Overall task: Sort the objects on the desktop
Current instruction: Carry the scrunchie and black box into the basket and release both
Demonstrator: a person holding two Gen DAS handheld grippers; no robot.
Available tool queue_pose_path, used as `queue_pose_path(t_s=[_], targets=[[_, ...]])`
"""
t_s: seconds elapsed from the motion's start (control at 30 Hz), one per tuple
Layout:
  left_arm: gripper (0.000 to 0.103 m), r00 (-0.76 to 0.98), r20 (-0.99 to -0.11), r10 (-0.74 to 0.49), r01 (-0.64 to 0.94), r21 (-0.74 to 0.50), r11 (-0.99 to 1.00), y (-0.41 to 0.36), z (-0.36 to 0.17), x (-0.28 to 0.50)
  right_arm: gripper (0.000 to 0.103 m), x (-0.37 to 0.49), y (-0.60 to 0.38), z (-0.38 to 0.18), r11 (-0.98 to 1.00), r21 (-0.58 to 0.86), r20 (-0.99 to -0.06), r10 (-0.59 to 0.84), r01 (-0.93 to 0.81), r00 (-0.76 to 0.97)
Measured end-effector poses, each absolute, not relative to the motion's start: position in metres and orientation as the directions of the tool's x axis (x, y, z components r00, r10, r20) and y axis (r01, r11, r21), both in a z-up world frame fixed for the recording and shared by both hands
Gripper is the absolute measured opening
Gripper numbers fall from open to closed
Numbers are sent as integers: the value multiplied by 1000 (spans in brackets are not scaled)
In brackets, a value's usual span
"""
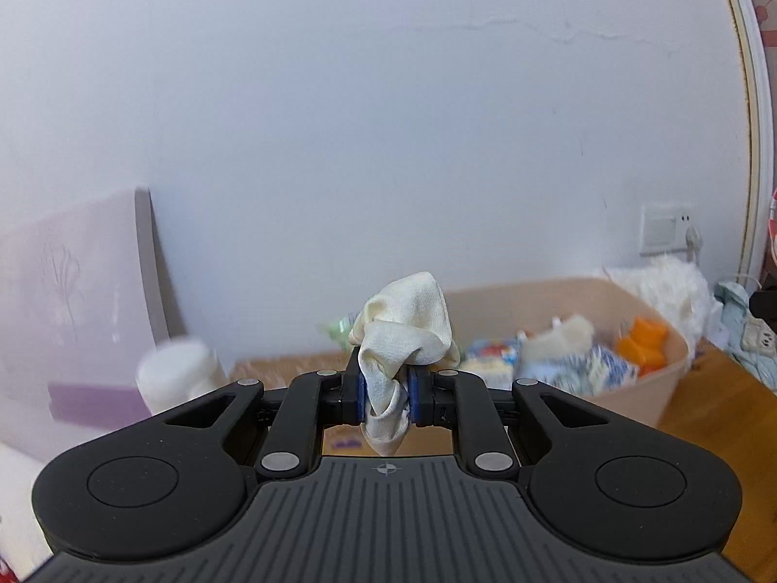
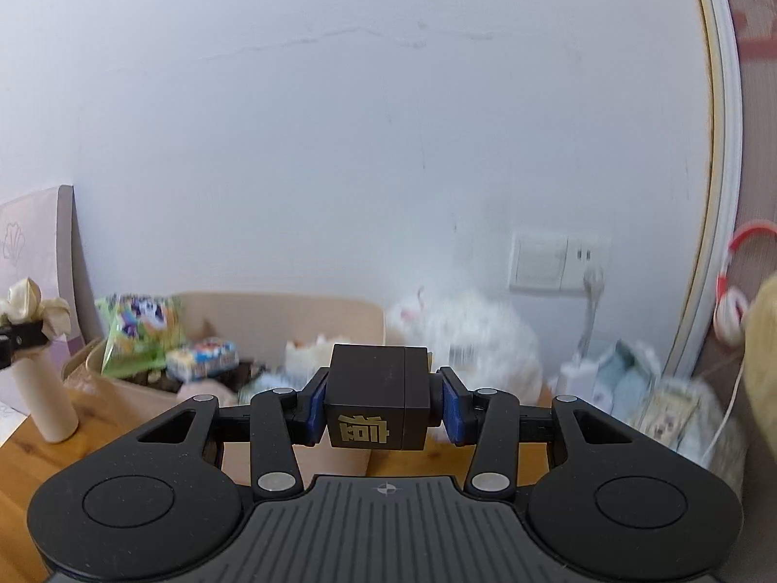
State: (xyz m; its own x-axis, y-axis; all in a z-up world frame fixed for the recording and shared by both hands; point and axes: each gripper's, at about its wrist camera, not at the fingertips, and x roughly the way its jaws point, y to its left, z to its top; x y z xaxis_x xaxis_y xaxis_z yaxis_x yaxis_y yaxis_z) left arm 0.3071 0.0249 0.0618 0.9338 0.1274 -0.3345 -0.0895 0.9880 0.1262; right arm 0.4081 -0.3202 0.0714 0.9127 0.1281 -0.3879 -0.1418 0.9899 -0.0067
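Note:
My left gripper (image 1: 386, 396) is shut on a crumpled cream-white cloth (image 1: 405, 335) and holds it up in the air in front of the wall. The cloth and that gripper's tip also show in the right wrist view (image 2: 31, 308) at the far left. My right gripper (image 2: 383, 405) is shut on a small black box with a gold character (image 2: 376, 398), held above the wooden desk (image 2: 29, 442). A beige storage bin (image 1: 548, 296) with several snack packets and an orange item (image 1: 641, 345) sits behind both grippers; it also shows in the right wrist view (image 2: 291, 313).
A white cylinder bottle (image 2: 48, 398) stands on the desk at left, also in the left wrist view (image 1: 179, 374). A pale purple board (image 1: 73, 291) leans on the wall. A white fluffy item (image 2: 471, 335), a wall socket (image 2: 558, 262), red-white headphones (image 2: 728, 291) and packets lie at right.

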Motion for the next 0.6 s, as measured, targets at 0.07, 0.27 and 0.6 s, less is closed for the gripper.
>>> queue_pose_path(t_s=[0.07, 0.27, 0.6], targets=[[16, 939, -321, 122, -82, 135, 987, 23, 75, 310, 43, 415, -318, 80, 988, -6, -377, 144, -157, 915], [16, 946, -302, 119, -65, 183, 981, 8, 101, 331, 43, 446, -308, 91, 981, -2, -390, 179, -195, 903], [16, 916, -388, 103, -21, 212, 977, -22, 87, 399, 43, 499, -275, 81, 971, -34, -444, 196, -235, 874]])
